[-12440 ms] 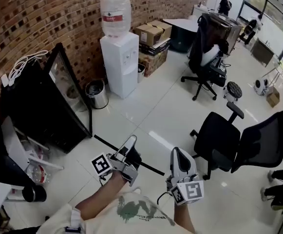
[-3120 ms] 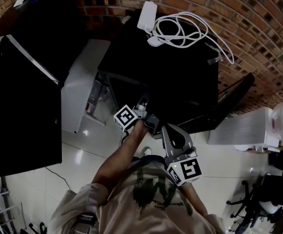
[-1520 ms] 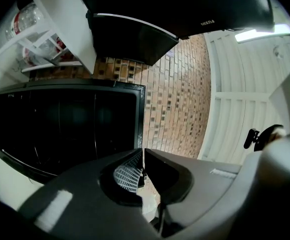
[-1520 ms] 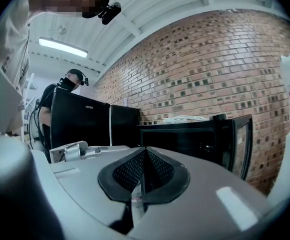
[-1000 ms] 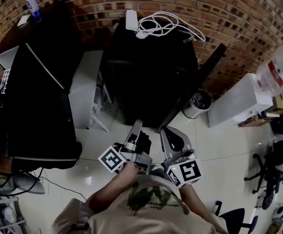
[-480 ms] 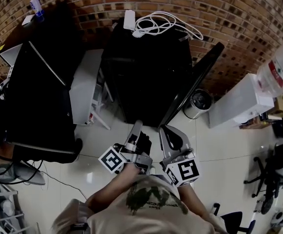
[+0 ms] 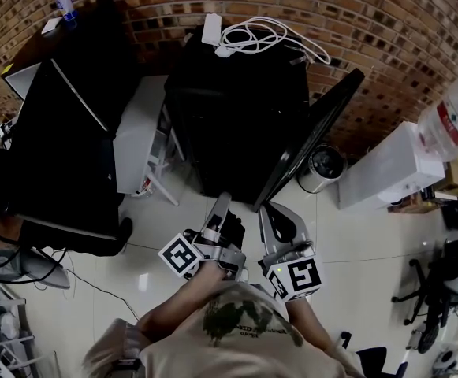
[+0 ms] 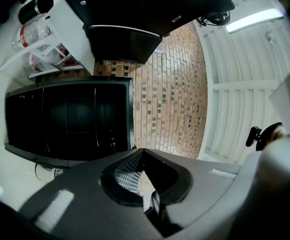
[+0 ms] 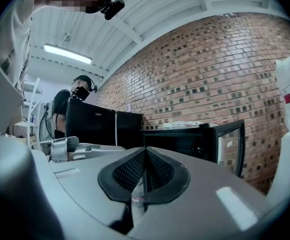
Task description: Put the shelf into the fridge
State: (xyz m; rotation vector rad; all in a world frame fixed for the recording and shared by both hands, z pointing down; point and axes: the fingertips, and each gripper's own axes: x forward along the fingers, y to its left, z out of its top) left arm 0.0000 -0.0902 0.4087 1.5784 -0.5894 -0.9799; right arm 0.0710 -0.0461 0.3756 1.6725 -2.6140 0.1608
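A small black fridge [image 7: 240,116] stands against the brick wall, its glass door [image 7: 307,136] swung open to the right. In the left gripper view its dark inside [image 8: 70,124] shows thin lines across it; I cannot tell whether they are a shelf. My left gripper [image 7: 221,211] and right gripper [image 7: 269,215] hover side by side over the floor just in front of the opening, apart from the fridge. The left gripper [image 8: 144,156] is shut with nothing in it. The right gripper [image 9: 145,156] is also shut and empty, facing the fridge [image 9: 184,139].
A white cable and power strip [image 7: 260,38] lie on the fridge top. A white rack [image 7: 138,128] with bottles stands at its left, then a tall black cabinet [image 7: 63,148]. A metal bin [image 7: 323,164] and water dispenser [image 7: 386,172] are at the right. A person [image 9: 67,104] stands far left.
Three seconds ago both grippers were up at the fridge's opening; they have since drawn back over the floor. Over the last second they have hardly moved and stay shut.
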